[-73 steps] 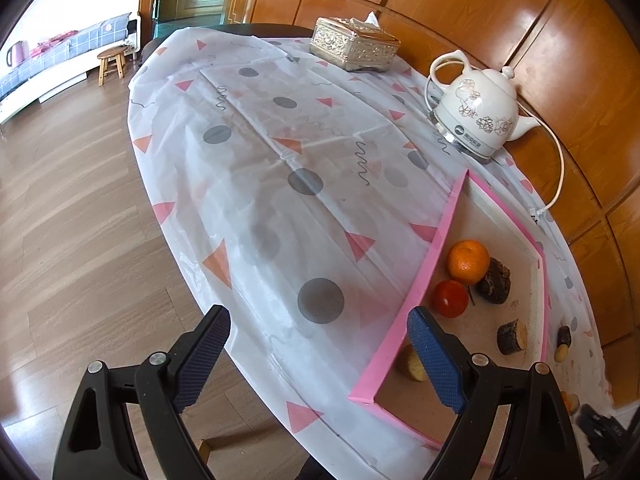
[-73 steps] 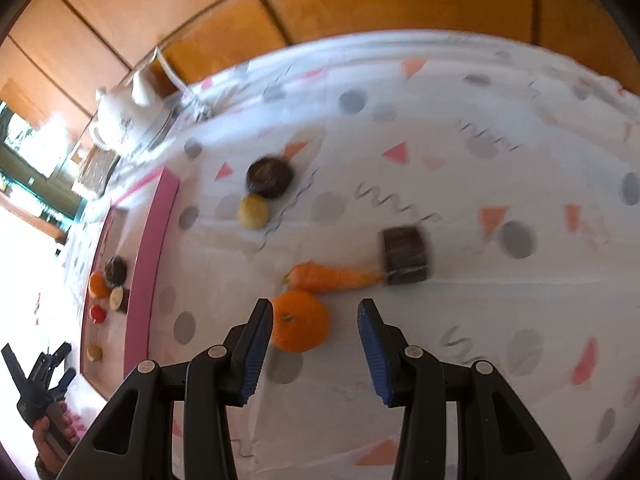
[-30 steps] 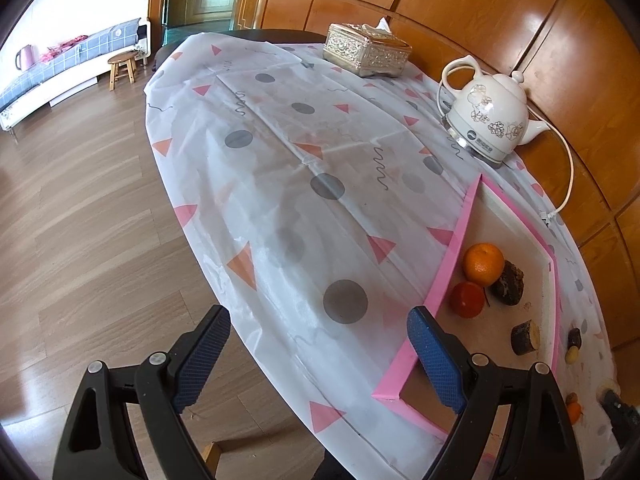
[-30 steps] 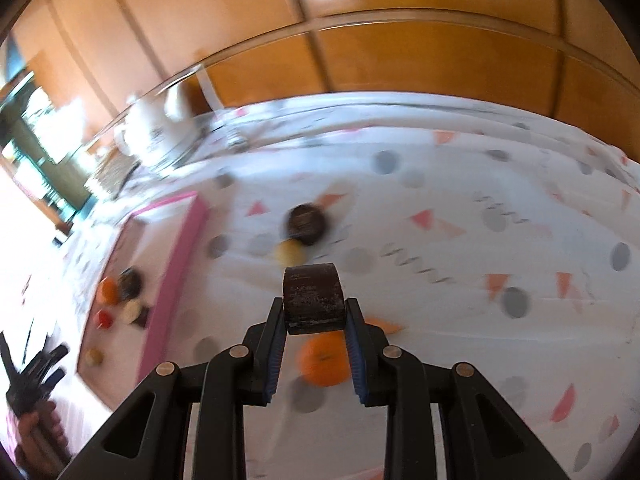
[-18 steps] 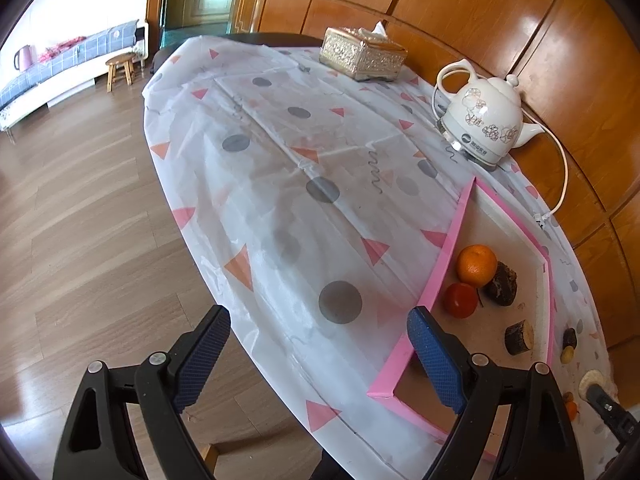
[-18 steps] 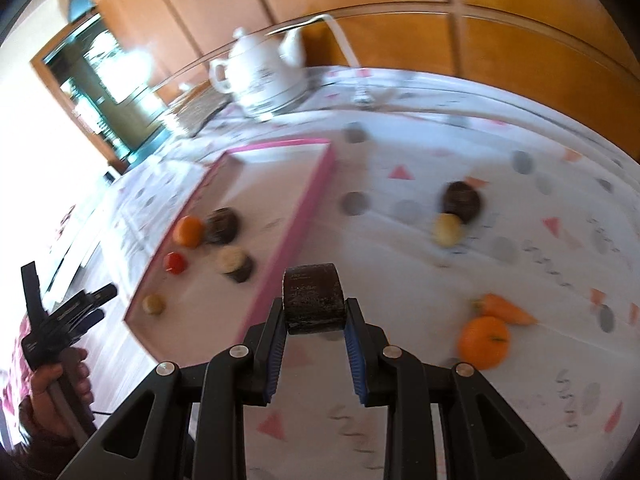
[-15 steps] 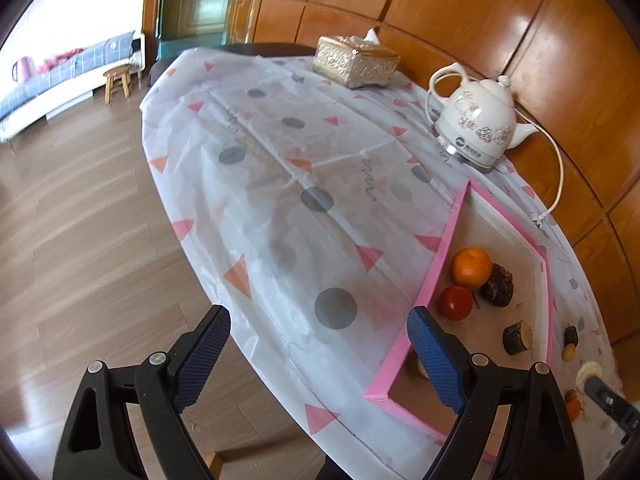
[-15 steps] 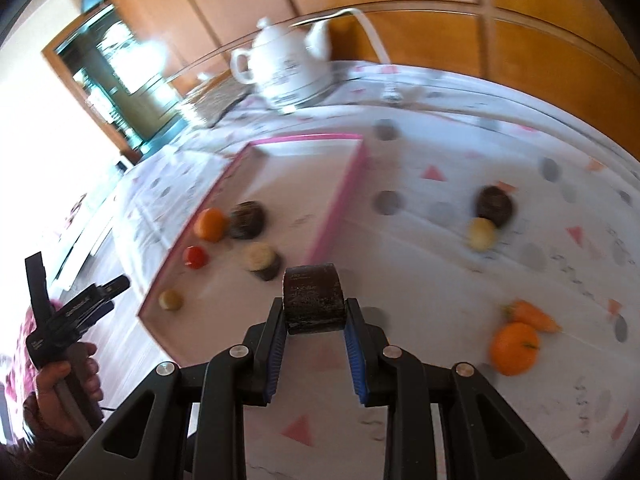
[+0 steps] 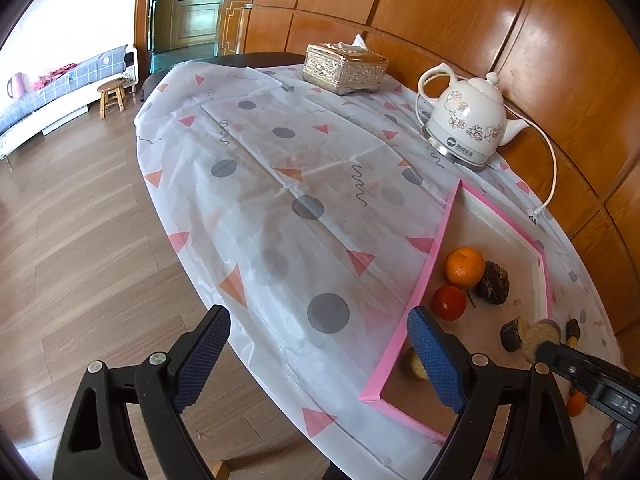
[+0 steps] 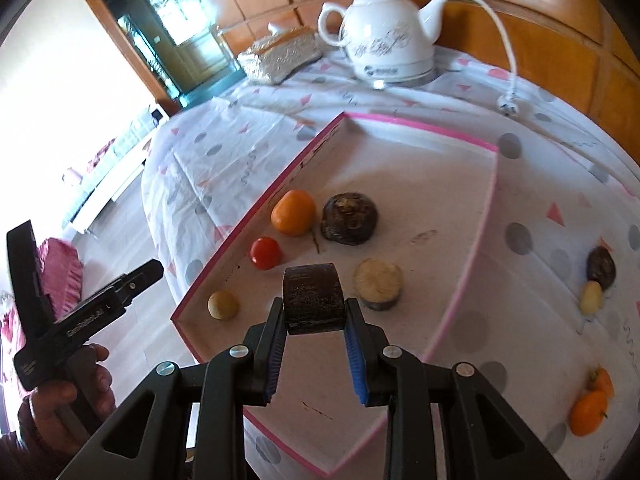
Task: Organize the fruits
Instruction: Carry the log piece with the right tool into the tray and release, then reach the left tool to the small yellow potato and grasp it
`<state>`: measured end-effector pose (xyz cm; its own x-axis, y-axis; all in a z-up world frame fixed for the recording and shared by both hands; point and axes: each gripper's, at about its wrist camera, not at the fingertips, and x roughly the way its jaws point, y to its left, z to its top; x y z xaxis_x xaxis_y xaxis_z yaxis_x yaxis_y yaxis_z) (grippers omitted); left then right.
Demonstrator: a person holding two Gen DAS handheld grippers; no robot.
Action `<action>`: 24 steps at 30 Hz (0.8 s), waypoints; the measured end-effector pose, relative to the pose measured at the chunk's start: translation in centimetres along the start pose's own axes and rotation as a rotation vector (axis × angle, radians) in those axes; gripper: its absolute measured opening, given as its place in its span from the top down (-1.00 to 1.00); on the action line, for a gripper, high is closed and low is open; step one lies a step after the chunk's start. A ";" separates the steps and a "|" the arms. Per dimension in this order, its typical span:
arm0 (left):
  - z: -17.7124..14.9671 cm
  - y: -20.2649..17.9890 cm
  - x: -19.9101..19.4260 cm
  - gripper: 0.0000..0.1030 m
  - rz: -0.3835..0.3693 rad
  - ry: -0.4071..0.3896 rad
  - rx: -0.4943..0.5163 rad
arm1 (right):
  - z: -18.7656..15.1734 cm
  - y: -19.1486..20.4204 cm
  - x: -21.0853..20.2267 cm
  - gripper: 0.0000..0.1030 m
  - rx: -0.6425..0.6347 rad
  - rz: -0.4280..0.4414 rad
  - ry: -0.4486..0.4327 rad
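My right gripper (image 10: 313, 326) is shut on a dark brown cut chunk (image 10: 313, 298) and holds it above the pink-rimmed tray (image 10: 474, 256). In the tray lie an orange (image 10: 292, 212), a small red tomato (image 10: 265, 253), a dark round fruit (image 10: 349, 219), a pale-topped cut piece (image 10: 378, 284) and a small yellow ball (image 10: 223, 305). My left gripper (image 9: 318, 352) is open and empty, off the table's near edge, left of the tray (image 9: 424, 280). The right gripper's tip (image 9: 556, 350) shows at the left wrist view's right edge.
On the tablecloth right of the tray lie a dark fruit (image 10: 601, 264), a small yellow one (image 10: 591, 298), an orange (image 10: 587, 413) and a carrot (image 10: 601, 380). A white kettle (image 10: 386, 46) with cord and a tissue box (image 10: 280, 58) stand at the back. Wood floor lies left of the table (image 9: 80, 240).
My right gripper picked the brown chunk up from the cloth and carried it left to over the tray. My left gripper stayed open, only shifting its view slightly.
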<state>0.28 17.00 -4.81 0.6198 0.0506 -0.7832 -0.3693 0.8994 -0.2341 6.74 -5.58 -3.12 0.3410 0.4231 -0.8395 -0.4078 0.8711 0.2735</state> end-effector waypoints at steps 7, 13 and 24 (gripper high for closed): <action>-0.1 0.0 0.2 -0.75 -0.002 0.006 0.004 | 0.5 0.3 1.6 0.37 0.002 -0.029 0.021; -0.2 -0.3 0.1 -0.75 -0.005 -0.002 0.020 | -0.1 -0.3 0.4 0.34 0.007 -0.072 -0.011; -0.5 -2.7 -1.0 -0.75 -0.047 -0.032 0.119 | -2.4 -3.9 -4.2 0.31 0.045 -0.202 -0.084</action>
<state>0.32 14.28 -3.72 0.6573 0.0192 -0.7534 -0.2556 0.9461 -0.1989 4.86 -11.37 -1.83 0.4818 0.2567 -0.8378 -0.2869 0.9496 0.1259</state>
